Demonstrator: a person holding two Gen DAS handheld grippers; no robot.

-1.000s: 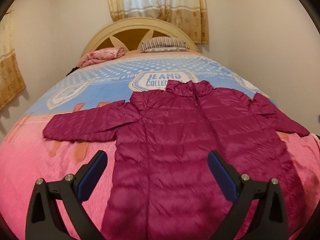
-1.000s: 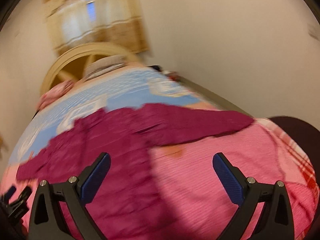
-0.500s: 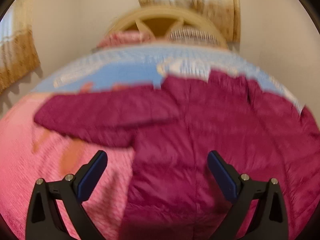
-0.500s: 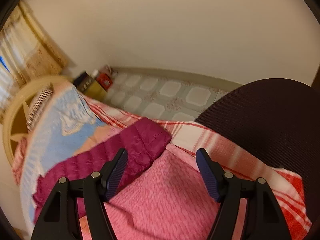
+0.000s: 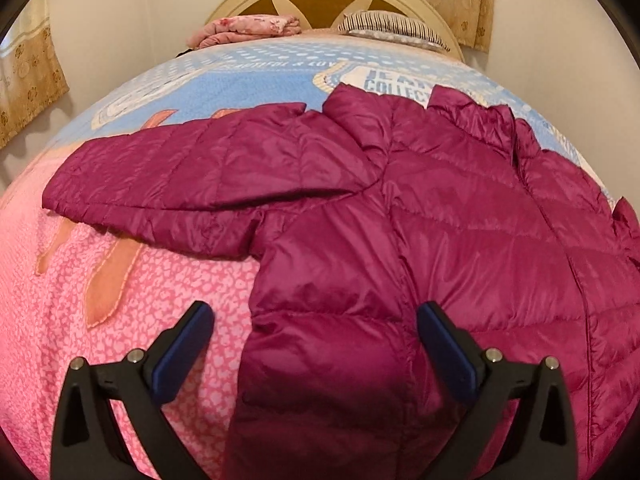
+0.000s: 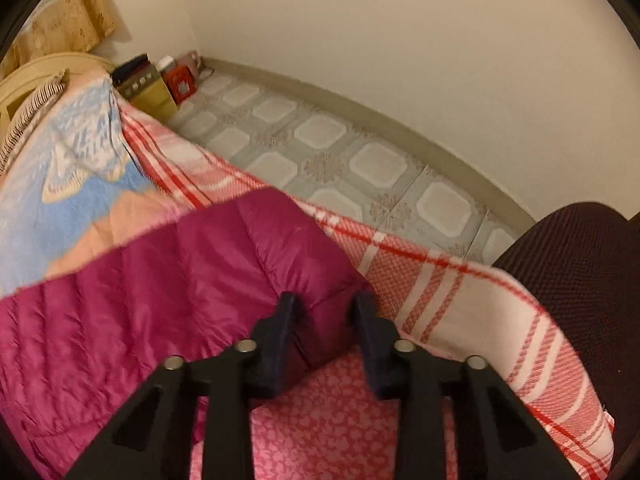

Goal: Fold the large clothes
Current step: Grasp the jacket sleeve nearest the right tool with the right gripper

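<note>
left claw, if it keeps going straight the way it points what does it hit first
Most likely the magenta puffer jacket: the open left claw straddles its side edge over the pink bedspread. Depth is unclear.

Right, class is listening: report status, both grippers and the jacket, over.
Left gripper open, over the jacket's side edge. Right gripper closing on the sleeve cuff. Jacket spread flat on the bed, unfolded. Nothing in the way.

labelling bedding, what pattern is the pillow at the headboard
Thin dark and white stripes on the pillow, clearest in the left wrist view.
</note>
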